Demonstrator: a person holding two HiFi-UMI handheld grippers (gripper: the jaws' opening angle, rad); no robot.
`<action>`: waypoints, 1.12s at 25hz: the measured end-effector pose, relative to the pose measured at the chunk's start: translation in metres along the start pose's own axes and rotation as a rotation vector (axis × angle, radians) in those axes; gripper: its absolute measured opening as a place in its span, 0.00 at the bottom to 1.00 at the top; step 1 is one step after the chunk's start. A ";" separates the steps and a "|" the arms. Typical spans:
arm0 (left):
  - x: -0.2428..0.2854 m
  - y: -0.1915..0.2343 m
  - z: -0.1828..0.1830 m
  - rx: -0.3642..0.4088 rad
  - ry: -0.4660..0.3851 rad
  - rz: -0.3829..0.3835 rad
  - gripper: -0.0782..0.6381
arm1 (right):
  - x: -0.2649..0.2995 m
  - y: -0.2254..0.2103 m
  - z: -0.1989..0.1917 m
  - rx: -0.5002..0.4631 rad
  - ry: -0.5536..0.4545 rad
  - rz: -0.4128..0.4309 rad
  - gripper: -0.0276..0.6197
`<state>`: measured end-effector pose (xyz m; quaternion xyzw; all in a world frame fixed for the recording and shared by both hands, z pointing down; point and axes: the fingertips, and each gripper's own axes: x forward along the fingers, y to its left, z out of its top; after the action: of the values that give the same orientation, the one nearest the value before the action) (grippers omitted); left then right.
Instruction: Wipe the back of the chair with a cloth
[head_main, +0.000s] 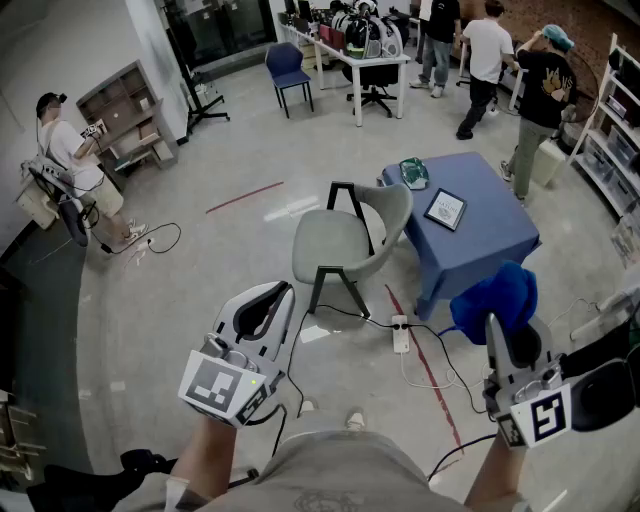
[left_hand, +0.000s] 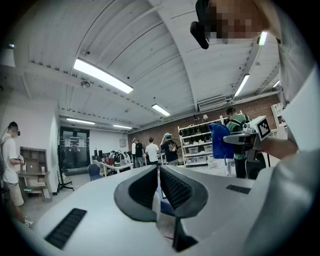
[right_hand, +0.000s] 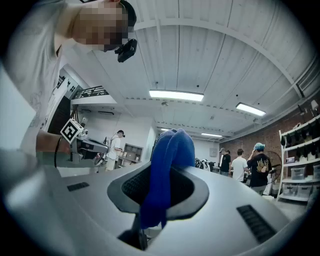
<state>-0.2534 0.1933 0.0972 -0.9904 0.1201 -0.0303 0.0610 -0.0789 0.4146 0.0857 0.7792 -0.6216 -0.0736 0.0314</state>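
Observation:
The grey chair (head_main: 345, 243) stands on the floor ahead of me, its curved back (head_main: 392, 215) toward the blue table. My right gripper (head_main: 494, 328) is at the lower right, shut on a blue cloth (head_main: 495, 298) that bunches above its jaws. In the right gripper view the cloth (right_hand: 167, 167) hangs pinched between the pads. Low and left of centre, my left gripper (head_main: 273, 293) is shut with nothing in it; its jaws meet in the left gripper view (left_hand: 159, 186). Both grippers are held well short of the chair. The left gripper view also catches the cloth (left_hand: 220, 141).
A blue-covered table (head_main: 490, 245) stands right behind the chair, with a framed picture (head_main: 445, 209) and a green object (head_main: 413, 173) on it. A power strip (head_main: 400, 335) and cables lie on the floor near the chair legs. Several people stand at the back and one at the left.

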 end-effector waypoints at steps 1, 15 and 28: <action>0.000 -0.001 -0.001 -0.003 0.003 -0.004 0.15 | 0.000 -0.001 -0.001 0.013 -0.001 -0.002 0.18; 0.004 -0.005 -0.005 -0.056 0.012 0.000 0.15 | -0.001 -0.011 -0.014 0.058 0.019 -0.012 0.18; 0.016 0.001 -0.018 -0.199 -0.006 0.086 0.43 | -0.008 -0.015 -0.028 0.104 0.055 0.011 0.18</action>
<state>-0.2395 0.1862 0.1157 -0.9856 0.1645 -0.0127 -0.0359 -0.0622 0.4242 0.1116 0.7781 -0.6277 -0.0198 0.0083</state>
